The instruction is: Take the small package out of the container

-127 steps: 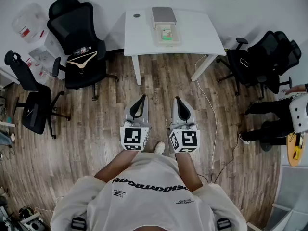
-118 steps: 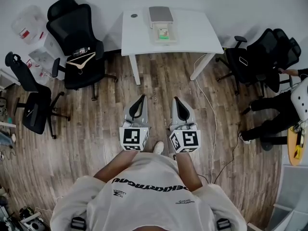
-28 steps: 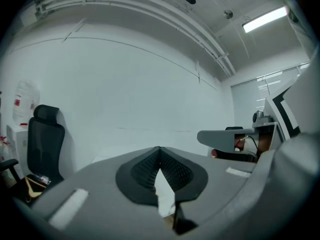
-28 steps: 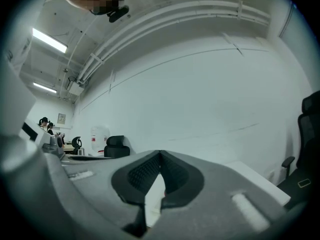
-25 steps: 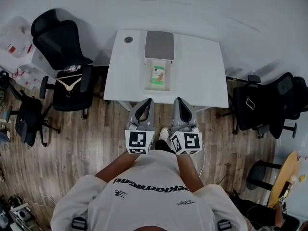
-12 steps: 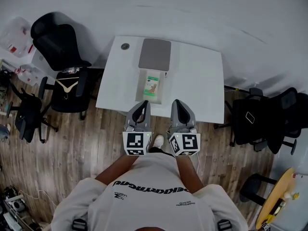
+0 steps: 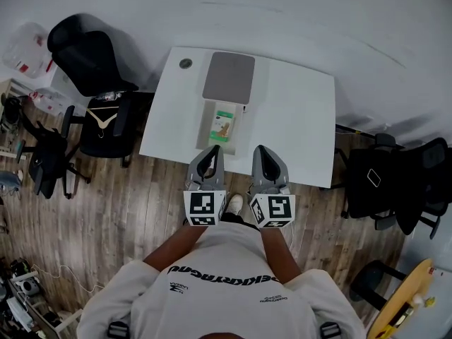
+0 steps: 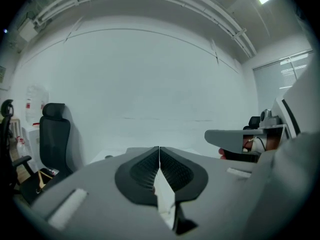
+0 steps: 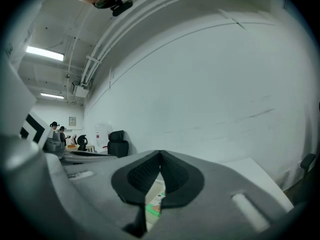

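I am holding both grippers side by side at the near edge of the table (image 7: 300,111), not yet over anything. The left gripper (image 7: 211,150) has its jaws pressed together with nothing between them. The right gripper (image 7: 259,149) is closed and empty too, which I take to be simply a carrying posture for the approach. The small package (image 7: 225,123), printed green, lies flat inside the clear container (image 7: 205,128), just ahead of the left gripper's tips. A grey lid (image 7: 229,78), as I read it, lies beyond the container, so the top is open for reaching in. I would next need to open 1 gripper and bring it down over the package.
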Demonstrator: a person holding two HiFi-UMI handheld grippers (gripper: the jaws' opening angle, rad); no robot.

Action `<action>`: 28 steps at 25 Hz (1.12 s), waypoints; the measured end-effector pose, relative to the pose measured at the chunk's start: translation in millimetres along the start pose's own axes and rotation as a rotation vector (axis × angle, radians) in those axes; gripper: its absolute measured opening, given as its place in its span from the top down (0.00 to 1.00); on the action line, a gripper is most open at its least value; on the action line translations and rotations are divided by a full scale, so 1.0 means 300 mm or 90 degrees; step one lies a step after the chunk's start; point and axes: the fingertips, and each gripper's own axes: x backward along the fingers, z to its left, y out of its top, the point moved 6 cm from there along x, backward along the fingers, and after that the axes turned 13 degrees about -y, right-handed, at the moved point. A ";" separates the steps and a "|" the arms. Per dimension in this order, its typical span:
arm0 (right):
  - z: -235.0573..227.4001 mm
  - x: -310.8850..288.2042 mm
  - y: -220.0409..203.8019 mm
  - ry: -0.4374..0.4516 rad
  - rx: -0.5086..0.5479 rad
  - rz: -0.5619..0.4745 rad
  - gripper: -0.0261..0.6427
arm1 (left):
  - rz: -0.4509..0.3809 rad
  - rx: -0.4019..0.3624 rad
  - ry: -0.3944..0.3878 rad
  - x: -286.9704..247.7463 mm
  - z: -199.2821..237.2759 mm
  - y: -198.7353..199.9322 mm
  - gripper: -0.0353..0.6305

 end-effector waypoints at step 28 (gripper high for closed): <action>0.005 -0.220 -0.084 -0.031 0.001 0.051 0.96 | 0.179 0.074 -0.020 -0.332 0.245 -0.225 0.82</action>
